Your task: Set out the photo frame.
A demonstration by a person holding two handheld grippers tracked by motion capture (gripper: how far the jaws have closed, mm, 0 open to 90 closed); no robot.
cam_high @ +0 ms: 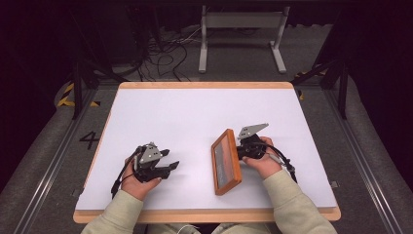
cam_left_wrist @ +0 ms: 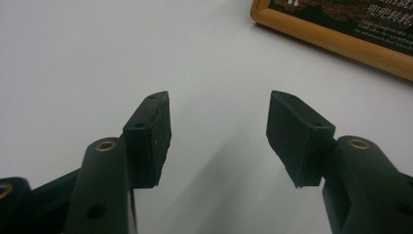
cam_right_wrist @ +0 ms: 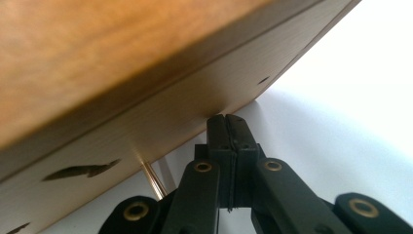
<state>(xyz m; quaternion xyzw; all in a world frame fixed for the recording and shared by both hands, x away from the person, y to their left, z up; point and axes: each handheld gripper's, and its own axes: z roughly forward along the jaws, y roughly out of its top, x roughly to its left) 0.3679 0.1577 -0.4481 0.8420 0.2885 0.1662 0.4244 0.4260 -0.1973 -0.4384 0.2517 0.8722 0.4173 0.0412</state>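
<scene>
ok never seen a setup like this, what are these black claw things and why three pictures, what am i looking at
A person sits at a white table and holds a hand-held tool in each hand. Each tool ends in two black jaws that pinch, like tongs.

The high view comes from a camera above the person, looking down on the table. The other two come from small cameras riding on each tool, looking along its jaws.

The left gripper rests on the table with its jaws apart and nothing between them.

The right gripper has its jaws pressed together, with the tips against the back of a wooden picture frame. The frame looks tilted, propped up on one long edge. Whether the jaws pinch some thin part of it I cannot tell.
</scene>
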